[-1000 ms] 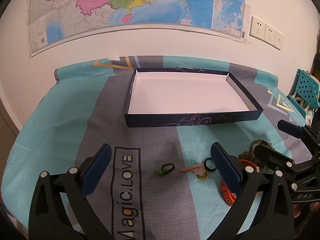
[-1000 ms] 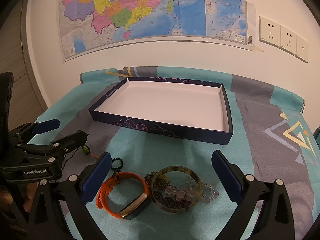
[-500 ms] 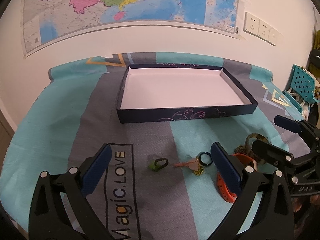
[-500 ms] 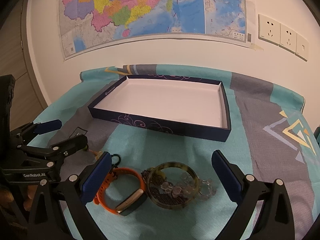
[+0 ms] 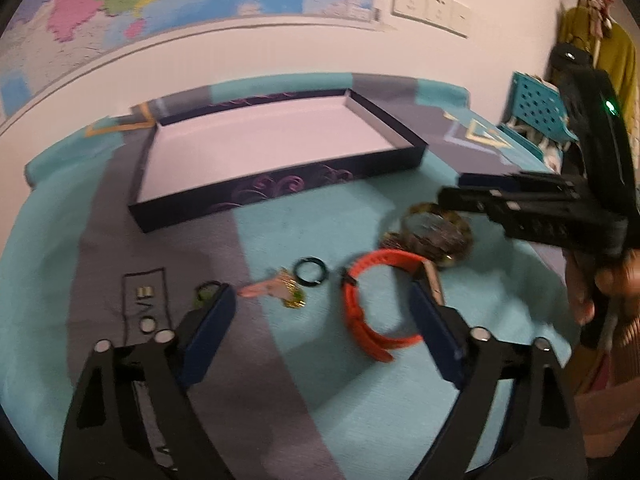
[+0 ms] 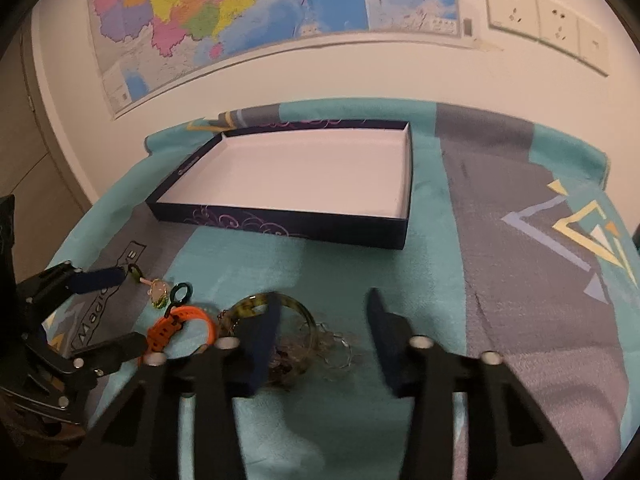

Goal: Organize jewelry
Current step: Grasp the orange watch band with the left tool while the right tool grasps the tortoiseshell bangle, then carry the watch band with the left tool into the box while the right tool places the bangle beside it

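Box seen bare inside, white floor. Jewelry laid on cloth before it: orange band, bangle, ring. Left gripper, right gripper held spread wide, nothing gripped.

A map and sockets on a white wall.

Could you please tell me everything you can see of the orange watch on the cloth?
The orange watch has a ribbed, rubbery-looking strap curled into an open loop and a pale metallic case at one end. It lies on the teal and grey cloth, in front of the dark box, beside a mottled bangle. The left tool hangs open above it, holding nothing.
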